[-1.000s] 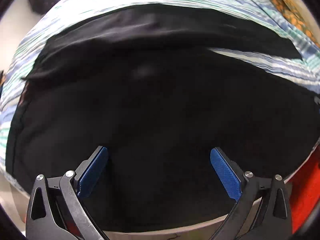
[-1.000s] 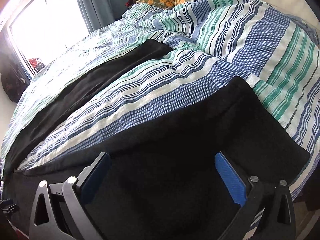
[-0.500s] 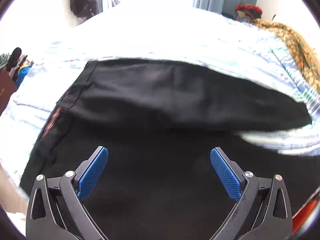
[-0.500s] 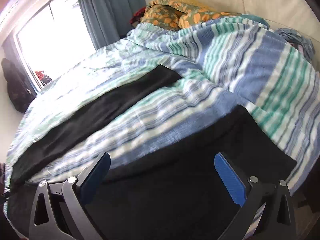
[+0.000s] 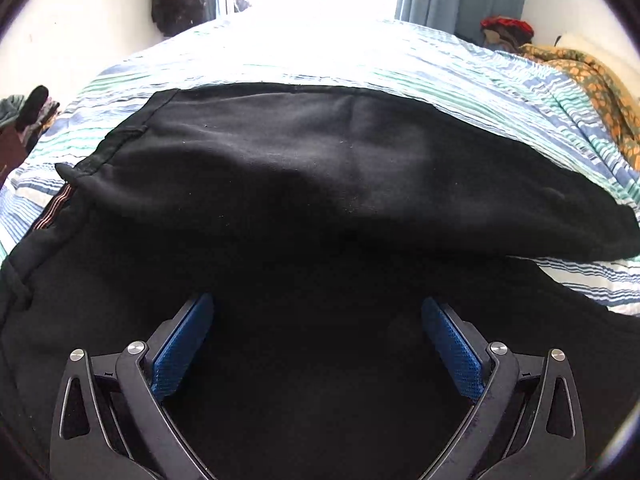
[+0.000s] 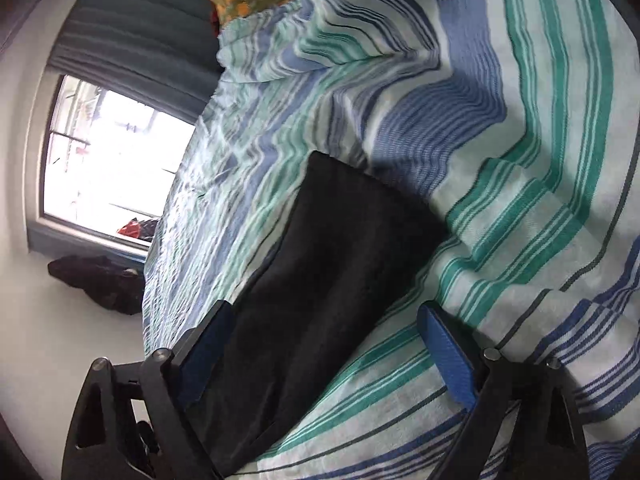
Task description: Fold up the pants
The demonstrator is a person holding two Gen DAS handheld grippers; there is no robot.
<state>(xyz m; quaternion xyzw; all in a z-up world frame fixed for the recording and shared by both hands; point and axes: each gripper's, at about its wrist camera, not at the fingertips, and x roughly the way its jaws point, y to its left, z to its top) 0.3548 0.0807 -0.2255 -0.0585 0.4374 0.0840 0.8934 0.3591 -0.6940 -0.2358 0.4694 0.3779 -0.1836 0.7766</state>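
The left gripper [image 5: 318, 344] stands spread wide, its blue pads clear of any cloth, hovering over the dark body of the pants [image 5: 320, 184] near the waistband end, where a striped inner band shows at the left edge. The right gripper [image 6: 324, 344] is also released and holds nothing; its jaws have just been closing a little, with one black leg [image 6: 340, 264] lying under and between them but not pinched. That leg runs away from the gripper to its square hem across the striped duvet [image 6: 540, 160], flat and fairly smooth. In the left wrist view the pants lie spread on the bed, with the far leg angling off toward the right and striped cover showing between the two legs. The step in hand looks like taking hold for the first fold, one leg over the other. To do it well, each gripper should take the outer seam edge, catching both layers rather than the top one alone, then lift only enough to clear the cover and carry both ends across together so the legs line up without dragging the duvet.
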